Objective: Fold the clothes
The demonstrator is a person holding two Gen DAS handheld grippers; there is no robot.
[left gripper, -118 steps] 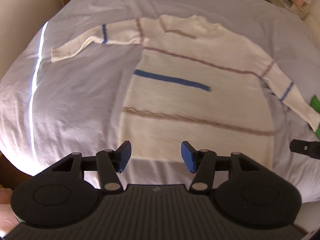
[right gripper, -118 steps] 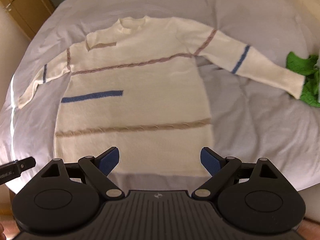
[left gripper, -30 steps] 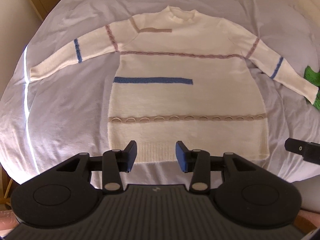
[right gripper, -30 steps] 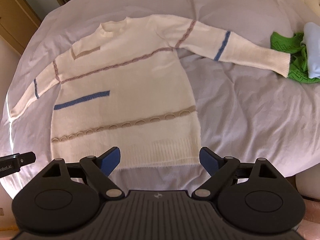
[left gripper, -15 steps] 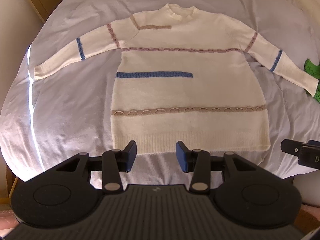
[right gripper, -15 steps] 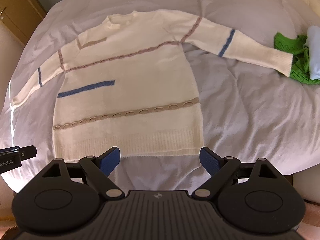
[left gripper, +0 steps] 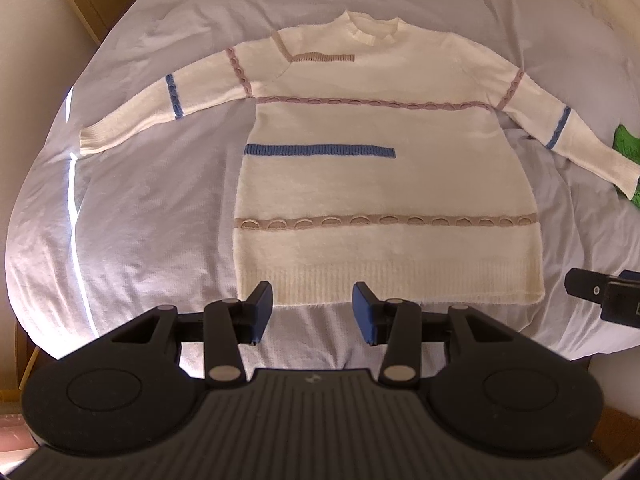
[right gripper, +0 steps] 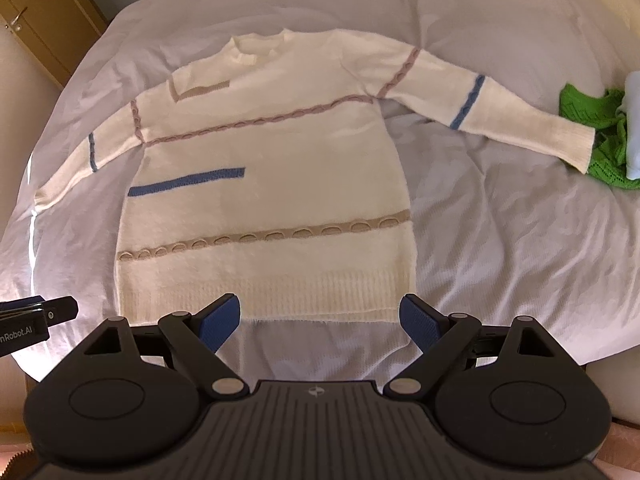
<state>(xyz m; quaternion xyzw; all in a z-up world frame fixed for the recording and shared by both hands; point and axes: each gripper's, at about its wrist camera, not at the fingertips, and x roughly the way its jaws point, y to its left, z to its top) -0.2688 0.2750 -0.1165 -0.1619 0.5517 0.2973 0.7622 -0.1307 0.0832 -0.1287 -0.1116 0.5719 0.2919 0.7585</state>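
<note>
A cream knit sweater (left gripper: 384, 184) with blue and tan stripes lies flat, face up, on the bed, both sleeves spread out; it also shows in the right wrist view (right gripper: 272, 184). My left gripper (left gripper: 313, 314) is open and empty, hovering just short of the ribbed hem near its left part. My right gripper (right gripper: 320, 320) is open wider and empty, just short of the hem's right half. Neither touches the sweater.
The bed has a pale lavender sheet (left gripper: 152, 208). A green knit garment (right gripper: 592, 132) and a light blue cloth (right gripper: 632, 120) lie at the right sleeve's cuff. Wooden cupboard doors (right gripper: 36, 12) stand at the far left. A bright sunlight strip (left gripper: 76, 216) crosses the bed's left side.
Both grippers have pulled back slightly towards the bed's near edge, so the whole sweater hem is in view. The sweater has not moved. Jaws stay open.
</note>
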